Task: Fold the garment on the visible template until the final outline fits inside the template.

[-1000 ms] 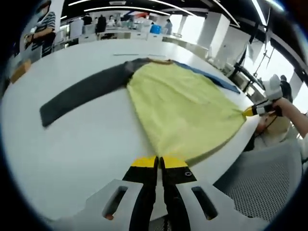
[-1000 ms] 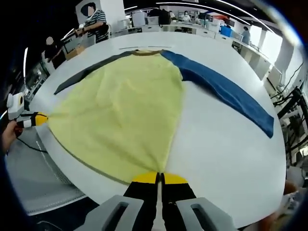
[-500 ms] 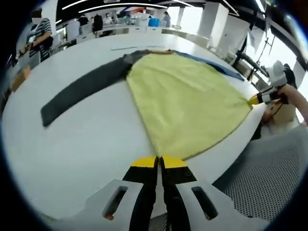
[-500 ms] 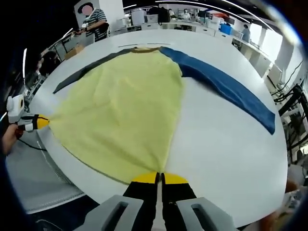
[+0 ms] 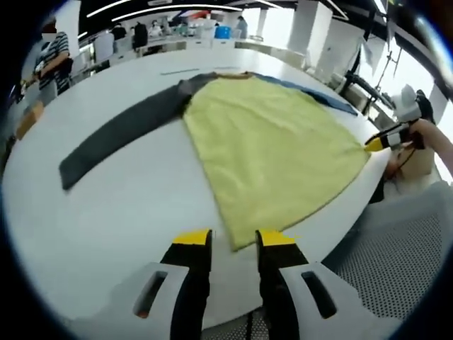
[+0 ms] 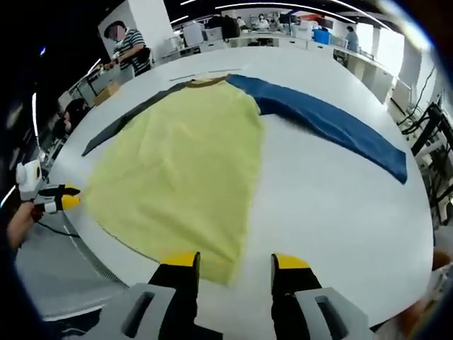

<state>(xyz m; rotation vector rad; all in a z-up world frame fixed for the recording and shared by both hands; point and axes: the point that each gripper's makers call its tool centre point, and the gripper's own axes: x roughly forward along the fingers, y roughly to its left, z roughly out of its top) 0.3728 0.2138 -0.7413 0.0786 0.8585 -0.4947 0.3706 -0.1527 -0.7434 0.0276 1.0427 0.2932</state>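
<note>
A long-sleeved shirt lies flat on the white table (image 5: 120,212), collar at the far end. Its body is yellow (image 5: 269,149) (image 6: 184,170), with one grey sleeve (image 5: 120,131) (image 6: 120,122) and one blue sleeve (image 6: 333,122) (image 5: 322,105) spread out to either side. My left gripper (image 5: 233,239) is open, and one hem corner lies on the table between its jaws. My right gripper (image 6: 236,262) is open too, with the other hem corner just ahead of its left jaw. Each gripper also appears at the table edge in the other's view: right gripper (image 5: 384,139), left gripper (image 6: 62,200).
The near table edge (image 6: 99,241) curves just in front of both grippers, with grey mesh (image 5: 396,248) below it. A thin dark line (image 6: 202,72) is marked on the table beyond the collar. People (image 6: 127,48) and desks stand far behind.
Both grippers were shut on the shirt's hem corners and have opened. The hem has dropped onto the table and slackened.
</note>
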